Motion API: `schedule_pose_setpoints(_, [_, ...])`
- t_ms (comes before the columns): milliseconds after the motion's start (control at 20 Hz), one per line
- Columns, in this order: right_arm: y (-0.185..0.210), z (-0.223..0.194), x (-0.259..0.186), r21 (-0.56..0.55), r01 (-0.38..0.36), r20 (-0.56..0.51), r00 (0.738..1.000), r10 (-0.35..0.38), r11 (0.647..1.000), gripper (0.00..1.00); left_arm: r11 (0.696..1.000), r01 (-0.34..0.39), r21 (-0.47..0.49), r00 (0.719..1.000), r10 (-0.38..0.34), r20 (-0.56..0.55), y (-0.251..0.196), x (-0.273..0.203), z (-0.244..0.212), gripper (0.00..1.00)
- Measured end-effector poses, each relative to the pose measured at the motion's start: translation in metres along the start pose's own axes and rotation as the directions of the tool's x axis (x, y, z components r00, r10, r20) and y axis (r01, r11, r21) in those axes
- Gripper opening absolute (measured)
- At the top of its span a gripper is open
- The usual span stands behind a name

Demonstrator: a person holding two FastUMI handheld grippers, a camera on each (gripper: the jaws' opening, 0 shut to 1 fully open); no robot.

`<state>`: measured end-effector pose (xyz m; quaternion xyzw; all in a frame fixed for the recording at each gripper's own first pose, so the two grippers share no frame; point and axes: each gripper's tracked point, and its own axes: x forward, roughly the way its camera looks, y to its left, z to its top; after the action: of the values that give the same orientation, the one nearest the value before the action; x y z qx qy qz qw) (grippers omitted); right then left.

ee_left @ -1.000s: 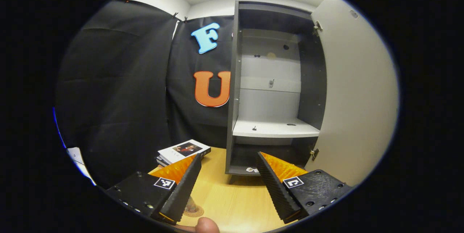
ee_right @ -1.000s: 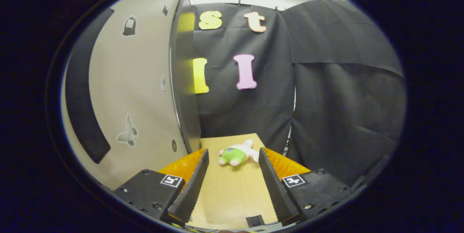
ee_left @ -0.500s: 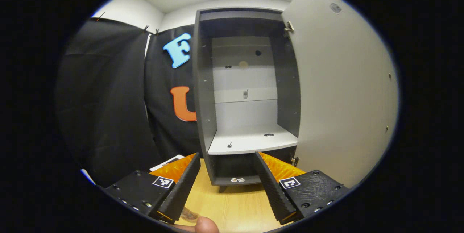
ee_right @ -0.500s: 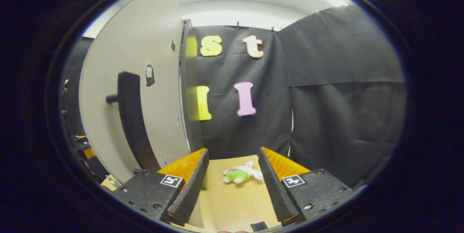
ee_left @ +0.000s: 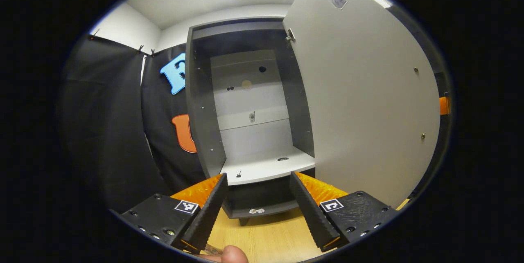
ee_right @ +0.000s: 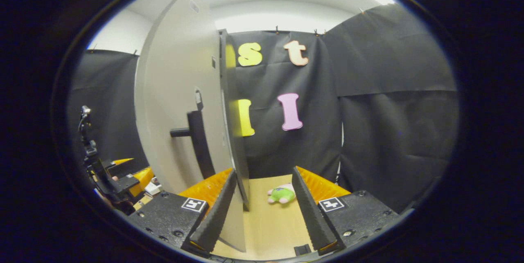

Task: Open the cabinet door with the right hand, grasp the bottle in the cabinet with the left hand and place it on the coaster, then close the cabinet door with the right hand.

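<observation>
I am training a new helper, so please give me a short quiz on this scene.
1. True or false: the door is shut.
2. What lies on the table beyond the right tongs? A) a plush toy B) a cup C) a spoon
3. Fill in the word: the left tongs are ___ and hold nothing.

Key:
1. False; it stands wide open.
2. A, the plush toy.
3. open
</observation>
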<state>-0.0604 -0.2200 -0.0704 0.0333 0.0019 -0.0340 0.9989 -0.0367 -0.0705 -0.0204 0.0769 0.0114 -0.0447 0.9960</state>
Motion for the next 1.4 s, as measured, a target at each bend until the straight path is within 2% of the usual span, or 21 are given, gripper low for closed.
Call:
schedule_pose_setpoints(150, [0.014,0.001,-0.002,-0.059,-0.062,0.005,0.998,0.063,0.996,0.83,1.0,-0.023,-0.019,1.0,0.023,-0.012,0.012,-0.001,-0.004,0.92])
schedule_pose_setpoints(400, [0.047,-0.003,-0.008,-0.035,-0.165,-0.014,0.986,0.164,0.986,0.83,0.996,-0.071,-0.05,0.997,0.069,-0.034,0.038,-0.01,-0.018,0.92])
schedule_pose_setpoints(450, [0.057,-0.003,-0.008,-0.039,-0.182,-0.014,0.983,0.182,0.982,0.78,0.995,-0.079,-0.053,0.996,0.077,-0.038,0.043,-0.012,-0.02,0.92])
schedule_pose_setpoints(500, [0.066,-0.004,-0.008,-0.046,-0.198,-0.015,0.98,0.197,0.979,0.83,0.994,-0.089,-0.056,0.995,0.086,-0.043,0.048,-0.014,-0.022,0.92])
schedule_pose_setpoints(550, [0.075,-0.005,-0.009,-0.045,-0.21,-0.02,0.978,0.209,0.977,0.83,0.994,-0.097,-0.06,0.994,0.094,-0.048,0.052,-0.016,-0.024,0.92])
schedule_pose_setpoints(600, [0.084,-0.008,-0.009,-0.042,-0.223,-0.027,0.975,0.222,0.974,0.78,0.993,-0.099,-0.061,0.994,0.096,-0.053,0.056,-0.017,-0.027,0.92])
schedule_pose_setpoints(650, [0.092,-0.009,-0.009,-0.04,-0.239,-0.031,0.971,0.238,0.97,0.83,0.993,-0.107,-0.058,0.993,0.104,-0.053,0.061,-0.018,-0.028,0.92])
schedule_pose_setpoints(750, [0.106,-0.009,-0.008,-0.033,-0.268,-0.038,0.963,0.266,0.963,0.83,0.991,-0.121,-0.056,0.991,0.117,-0.057,0.071,-0.022,-0.031,0.92])
schedule_pose_setpoints(950, [0.127,-0.009,-0.003,-0.02,-0.315,-0.055,0.948,0.313,0.949,0.83,0.987,-0.153,-0.057,0.985,0.148,-0.09,0.084,-0.024,-0.043,0.92])
schedule_pose_setpoints(1000, [0.13,-0.008,-0.002,-0.023,-0.322,-0.056,0.946,0.321,0.946,0.79,0.985,-0.158,-0.061,0.984,0.152,-0.093,0.086,-0.023,-0.044,0.92])
schedule_pose_setpoints(1050, [0.131,-0.007,-0.001,-0.022,-0.326,-0.054,0.944,0.325,0.945,0.83,0.984,-0.164,-0.063,0.983,0.158,-0.094,0.088,-0.023,-0.044,0.92])
schedule_pose_setpoints(1300, [0.144,-0.001,0.006,0.015,-0.349,-0.054,0.936,0.349,0.937,0.83,0.981,-0.182,-0.071,0.98,0.175,-0.09,0.096,-0.024,-0.041,0.92])
schedule_pose_setpoints(1400, [0.153,0.003,0.008,0.017,-0.365,-0.05,0.93,0.365,0.931,0.78,0.979,-0.192,-0.062,0.978,0.186,-0.09,0.1,-0.028,-0.042,0.92])
